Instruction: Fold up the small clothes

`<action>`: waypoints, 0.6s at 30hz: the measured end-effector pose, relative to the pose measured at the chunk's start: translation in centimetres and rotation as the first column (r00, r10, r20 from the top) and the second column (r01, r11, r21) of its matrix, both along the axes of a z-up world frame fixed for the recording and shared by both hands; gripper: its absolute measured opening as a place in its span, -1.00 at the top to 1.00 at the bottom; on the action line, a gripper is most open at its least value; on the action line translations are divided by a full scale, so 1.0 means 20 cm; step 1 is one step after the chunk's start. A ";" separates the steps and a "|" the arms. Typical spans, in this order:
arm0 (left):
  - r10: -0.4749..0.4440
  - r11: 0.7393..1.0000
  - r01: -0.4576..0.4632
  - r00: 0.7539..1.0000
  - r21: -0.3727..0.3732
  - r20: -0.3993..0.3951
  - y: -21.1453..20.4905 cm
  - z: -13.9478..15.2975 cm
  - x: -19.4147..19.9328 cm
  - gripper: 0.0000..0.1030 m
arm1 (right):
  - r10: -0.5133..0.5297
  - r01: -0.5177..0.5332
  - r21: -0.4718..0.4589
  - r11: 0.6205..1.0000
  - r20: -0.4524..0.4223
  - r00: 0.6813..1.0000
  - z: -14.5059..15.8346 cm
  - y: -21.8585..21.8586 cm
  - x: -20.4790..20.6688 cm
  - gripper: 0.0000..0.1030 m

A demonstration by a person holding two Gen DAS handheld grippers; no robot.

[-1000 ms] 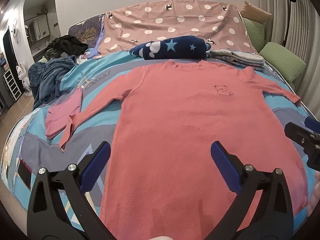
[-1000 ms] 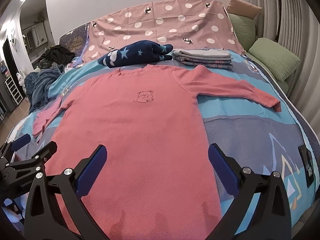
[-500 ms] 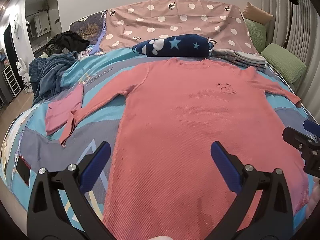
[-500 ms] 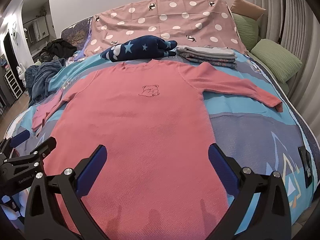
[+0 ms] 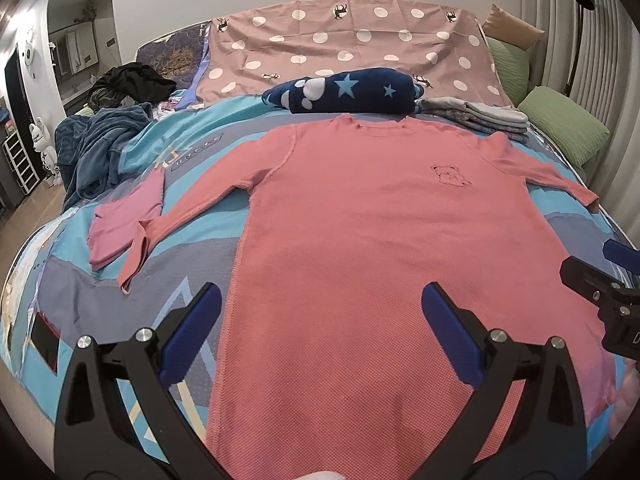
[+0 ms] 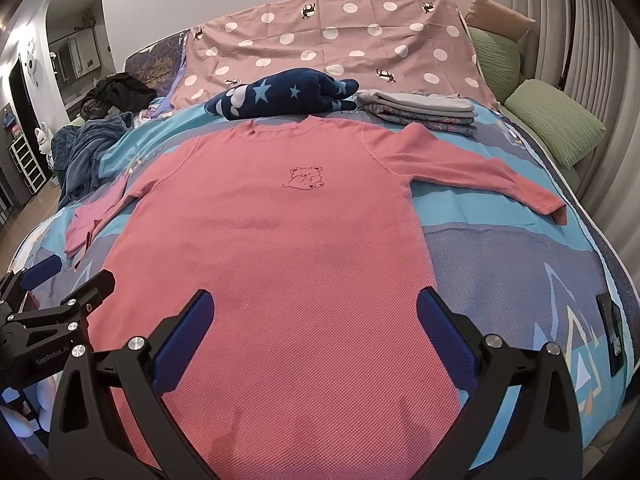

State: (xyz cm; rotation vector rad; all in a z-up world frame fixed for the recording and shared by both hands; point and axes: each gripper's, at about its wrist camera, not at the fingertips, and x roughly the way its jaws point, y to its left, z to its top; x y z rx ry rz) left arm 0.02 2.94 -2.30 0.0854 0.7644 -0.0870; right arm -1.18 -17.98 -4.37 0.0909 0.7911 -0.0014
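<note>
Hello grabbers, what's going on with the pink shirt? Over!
Left gripper and right gripper open, holding nothing. Pink shirt flat on the bed, unfolded, sleeves spread. Small pink garment beside the left sleeve cuff.

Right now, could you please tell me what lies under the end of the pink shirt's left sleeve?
The pink shirt has its left cuff lying over a smaller folded pink garment on the bedspread. The part of that garment beneath the cuff is covered.

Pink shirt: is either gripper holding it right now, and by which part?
Neither. The left gripper and right gripper are both open above the pink shirt, which lies flat on the bed.
</note>
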 end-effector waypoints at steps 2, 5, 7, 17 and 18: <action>-0.001 1.000 0.001 1.000 0.000 -0.001 0.00 0.00 0.00 -0.96 | 0.001 -0.001 0.002 1.000 0.001 1.000 0.00 0.00 0.00 -0.97; -0.001 1.000 0.001 1.000 0.002 -0.003 -0.01 -0.01 0.00 -0.96 | 0.004 -0.004 -0.002 1.000 0.002 1.000 0.00 0.01 0.00 -0.97; -0.002 1.000 0.002 1.000 0.003 -0.006 -0.01 -0.01 0.00 -0.96 | 0.005 -0.005 -0.003 1.000 0.000 1.000 -0.01 0.01 0.00 -0.97; -0.001 1.000 0.001 1.000 0.002 -0.025 -0.01 -0.04 0.03 -0.96 | 0.007 -0.007 -0.004 1.000 -0.020 1.000 -0.03 0.02 0.02 -0.97; -0.001 1.000 0.001 1.000 0.001 -0.027 0.00 -0.04 0.03 -0.96 | 0.007 -0.007 -0.003 1.000 -0.022 1.000 -0.03 0.03 0.02 -0.97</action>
